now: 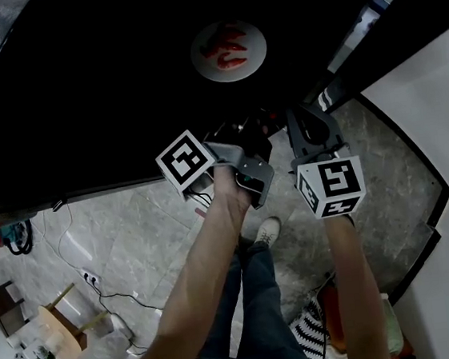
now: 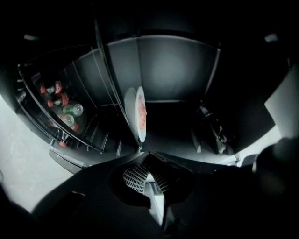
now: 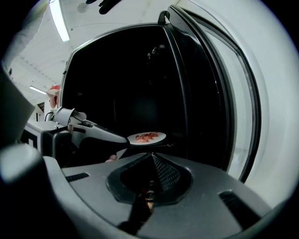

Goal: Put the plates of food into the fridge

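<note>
Looks like a lab or office room: black fridge [image 2: 173, 70], grey tile floor [image 1: 134, 233], floor power strip [image 1: 90, 276], ceiling strip light [image 3: 58, 18].

Wooden table [image 1: 58, 334] on grey floor [image 1: 134, 233]

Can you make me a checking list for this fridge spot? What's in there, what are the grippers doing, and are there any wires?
Surface: dark fridge inside; the shelf is too dark to make out.
Job's things: one white plate of red food, held level in the fridge opening.
Clutter: drink cans in a rack at the side.
Grippers: left gripper is shut on the plate's rim; right gripper is shut and empty, away from the plate.
Cables: black cable lying on the floor.
Surroundings: grey stone floor; small wooden table.
</note>
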`<move>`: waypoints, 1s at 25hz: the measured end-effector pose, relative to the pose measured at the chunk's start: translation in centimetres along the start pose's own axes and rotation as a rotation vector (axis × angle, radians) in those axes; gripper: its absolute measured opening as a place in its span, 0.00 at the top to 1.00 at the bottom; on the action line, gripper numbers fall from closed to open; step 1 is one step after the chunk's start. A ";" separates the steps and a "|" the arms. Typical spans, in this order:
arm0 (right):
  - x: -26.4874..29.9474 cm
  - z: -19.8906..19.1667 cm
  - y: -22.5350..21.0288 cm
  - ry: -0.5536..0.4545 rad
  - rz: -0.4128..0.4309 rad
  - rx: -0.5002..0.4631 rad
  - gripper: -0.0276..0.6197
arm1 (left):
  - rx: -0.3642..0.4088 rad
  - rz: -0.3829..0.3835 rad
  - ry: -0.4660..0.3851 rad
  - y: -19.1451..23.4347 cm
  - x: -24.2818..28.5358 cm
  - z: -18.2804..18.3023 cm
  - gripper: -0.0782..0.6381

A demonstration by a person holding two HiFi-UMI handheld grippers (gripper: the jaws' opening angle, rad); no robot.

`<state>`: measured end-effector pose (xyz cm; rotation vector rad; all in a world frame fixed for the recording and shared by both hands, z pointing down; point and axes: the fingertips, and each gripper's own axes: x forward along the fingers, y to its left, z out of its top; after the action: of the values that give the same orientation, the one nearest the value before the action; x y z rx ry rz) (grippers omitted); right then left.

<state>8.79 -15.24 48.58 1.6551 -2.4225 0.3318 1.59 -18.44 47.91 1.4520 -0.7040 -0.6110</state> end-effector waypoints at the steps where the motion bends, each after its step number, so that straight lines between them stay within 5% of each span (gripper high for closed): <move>1: -0.2 0.0 0.0 -0.001 -0.008 0.002 0.94 | 0.018 0.001 0.009 -0.1 -0.1 -0.3 0.88; 6: -1.6 0.0 0.4 -0.002 -0.034 0.010 0.94 | 0.194 0.041 0.044 -0.3 -1.1 -1.1 0.88; 13: -3.9 0.3 0.4 -0.006 -0.092 0.069 0.94 | 0.781 0.063 0.136 -4.0 -2.7 -2.2 0.88; 17: -4.9 1.5 1.0 -0.015 -0.113 0.070 0.94 | 1.039 0.079 0.154 -5.5 -3.8 -2.7 0.88; 21: -5.9 3.5 1.3 -0.050 -0.141 0.084 0.94 | 1.226 0.072 0.131 -7.7 -4.6 -3.3 0.88; 25: -7.0 4.8 1.4 -0.069 -0.167 0.095 0.94 | 1.317 0.065 0.111 -9.4 -5.5 -3.9 0.88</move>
<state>9.90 -9.92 41.89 1.9253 -2.3288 0.3746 1.25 -12.12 38.28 2.6097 -1.1370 0.0861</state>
